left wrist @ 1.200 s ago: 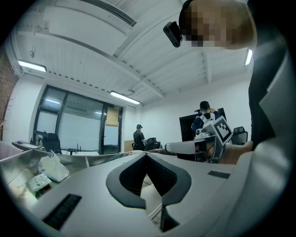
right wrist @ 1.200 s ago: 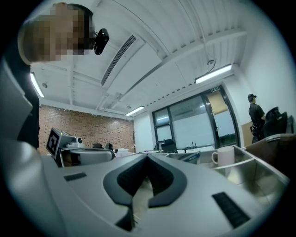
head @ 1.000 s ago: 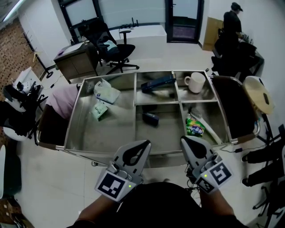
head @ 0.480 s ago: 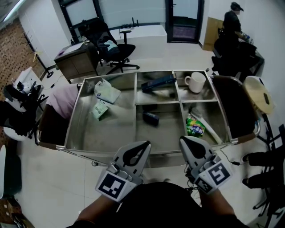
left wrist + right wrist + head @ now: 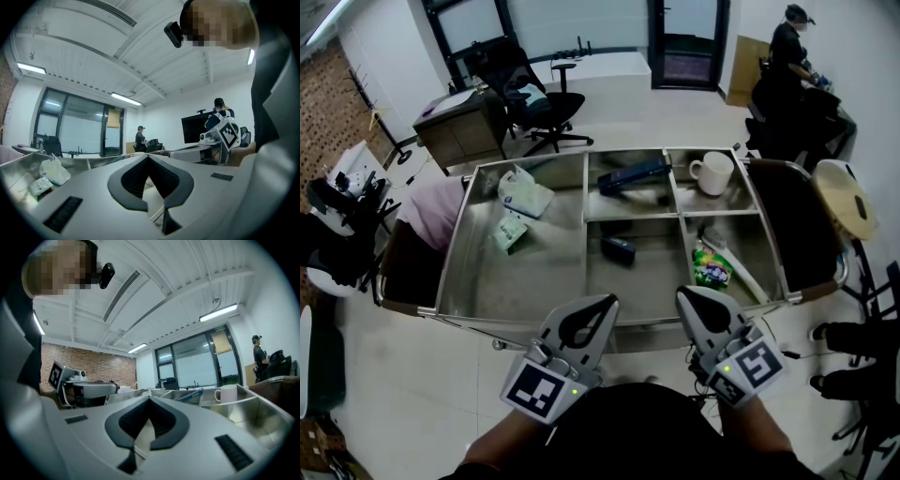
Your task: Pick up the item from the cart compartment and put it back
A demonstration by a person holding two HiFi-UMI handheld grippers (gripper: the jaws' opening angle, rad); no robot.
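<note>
Head view: nothing has moved since the earlier frames. Left gripper (image 5: 607,302) and right gripper (image 5: 682,293) sit level at the cart (image 5: 584,253) near rim. Mug (image 5: 711,172), dark item (image 5: 618,249) and green packet (image 5: 710,266) lie in their compartments.
Left gripper view: jaws closed, empty.
Right gripper view: same.

Cart (image 5: 525,281): mug (image 5: 711,172) far-right compartment; bag (image 5: 523,193) left compartment; packet (image 5: 710,266) near-right compartment.

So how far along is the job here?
Nothing looks done: the mug, green packet and other items all lie in the cart. In hand: nothing; the left tool and right tool are shut and empty, by the cart's near rim. Left: the whole pick and put-back.
</note>
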